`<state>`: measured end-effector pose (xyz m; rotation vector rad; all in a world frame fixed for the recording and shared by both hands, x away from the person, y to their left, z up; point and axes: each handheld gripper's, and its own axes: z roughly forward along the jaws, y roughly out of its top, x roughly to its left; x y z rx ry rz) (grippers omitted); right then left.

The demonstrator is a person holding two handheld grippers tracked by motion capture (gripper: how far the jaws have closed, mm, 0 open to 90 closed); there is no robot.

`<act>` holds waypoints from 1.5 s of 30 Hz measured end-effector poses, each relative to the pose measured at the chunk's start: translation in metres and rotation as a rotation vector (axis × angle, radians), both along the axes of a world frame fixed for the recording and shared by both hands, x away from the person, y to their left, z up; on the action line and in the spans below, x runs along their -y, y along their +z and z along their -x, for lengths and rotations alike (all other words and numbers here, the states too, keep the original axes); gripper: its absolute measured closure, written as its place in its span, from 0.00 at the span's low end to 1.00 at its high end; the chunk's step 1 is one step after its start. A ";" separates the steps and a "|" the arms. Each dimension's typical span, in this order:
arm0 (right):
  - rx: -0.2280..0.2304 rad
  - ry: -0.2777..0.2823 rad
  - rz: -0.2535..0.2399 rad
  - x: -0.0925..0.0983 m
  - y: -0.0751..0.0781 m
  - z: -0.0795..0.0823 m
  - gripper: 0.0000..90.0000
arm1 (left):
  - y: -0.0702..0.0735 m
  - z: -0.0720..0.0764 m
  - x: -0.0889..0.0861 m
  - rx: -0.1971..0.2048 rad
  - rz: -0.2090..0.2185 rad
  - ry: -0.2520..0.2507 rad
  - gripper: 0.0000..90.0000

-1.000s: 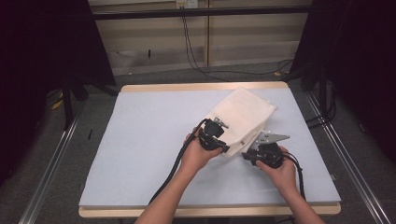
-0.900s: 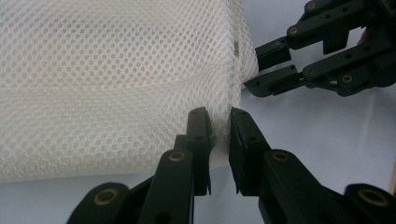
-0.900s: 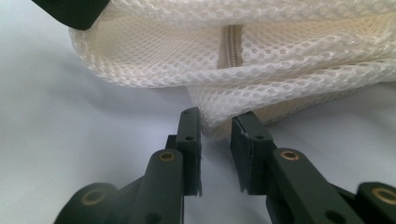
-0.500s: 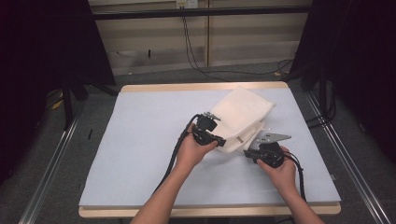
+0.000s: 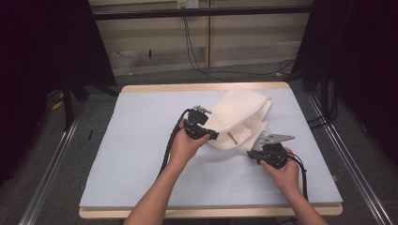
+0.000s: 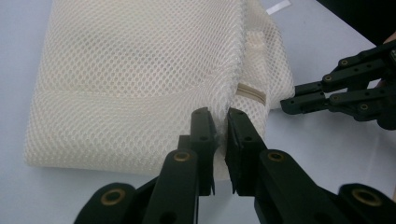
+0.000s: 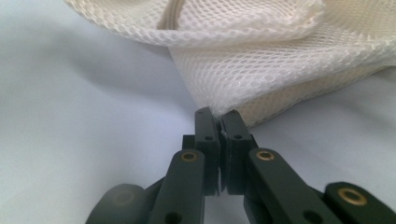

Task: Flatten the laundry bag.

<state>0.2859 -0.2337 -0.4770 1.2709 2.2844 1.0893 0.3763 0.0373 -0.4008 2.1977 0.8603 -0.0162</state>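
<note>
A cream mesh laundry bag lay on the desk, stretching away toward the far right; the left hand-held gripper and right hand-held gripper each pinched its near edge.

Lab recording bay
Padded table on metal rails, black curtains, loose cables (wall socket above).

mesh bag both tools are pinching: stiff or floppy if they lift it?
Probably floppy: the mesh bag lies folded and creased on the table, so it should sag between the left tool and right tool. Likely light, being thin open netting. The zipper edge may hang stiffer.
</note>
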 end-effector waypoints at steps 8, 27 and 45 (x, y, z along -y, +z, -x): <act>-0.010 -0.001 0.004 0.003 0.001 0.001 0.97 | 0.002 -0.006 -0.015 0.015 0.001 0.075 0.92; -0.016 -0.021 0.015 0.014 0.002 0.001 0.97 | 0.006 -0.024 -0.059 0.029 0.038 0.198 0.92; -0.016 -0.056 0.011 0.023 0.004 0.001 0.97 | -0.001 -0.036 -0.091 0.031 0.024 0.284 0.93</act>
